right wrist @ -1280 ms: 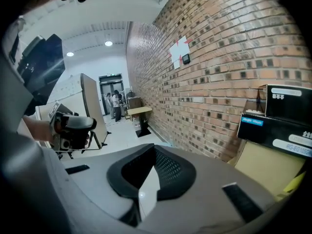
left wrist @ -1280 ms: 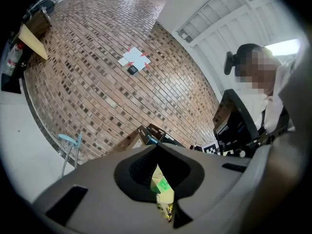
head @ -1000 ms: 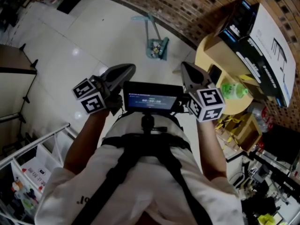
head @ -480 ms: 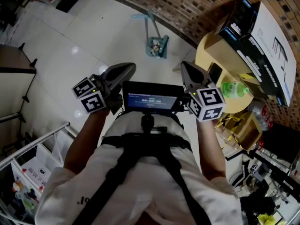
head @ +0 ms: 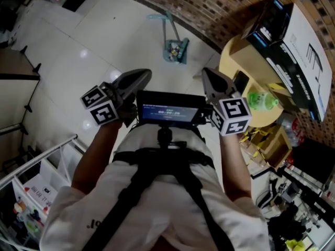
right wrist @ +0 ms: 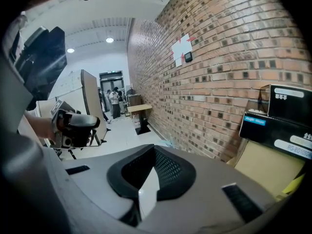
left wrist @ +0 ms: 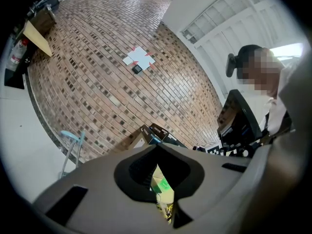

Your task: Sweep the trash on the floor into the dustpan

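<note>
While both grippers sit at mid-frame of the head view, on either side of a small screen (head: 168, 111), neither one holds anything. We see the left gripper (head: 144, 76) clenched, its jaws together. Only a green bottle (left wrist: 162, 184) far behind it shows through the slit between them. The right gripper (head: 205, 73) is likewise clenched on nothing, with bare floor showing behind its closed jaws.

The dustpan (head: 175, 54) stands on the pale floor (head: 94, 41) at upper centre of the head view, close to the curved foot of the brick wall (head: 220, 9). Its long teal handle (head: 166, 30) rises toward the top of the frame. Small coloured pieces (head: 176, 48) lie in the pan. We cannot tell what they are, and we find no loose trash on the visible floor and no broom in any view. A round table (head: 230, 61) stands to the right of the dustpan.

We judge the step in hand to be a pause, with both tools well apart from the dustpan. The scene fits two readings:
- The sweep is over and the pieces are gathered in the pan.
- The person stands ready while trash lies outside the frames.

If sweeping remains, we judge that it calls for opened jaws, a walk toward the upper centre, and a firm hold on a thin upright handle. If the pan already holds everything, the task's thing lies as the task asks.
</note>
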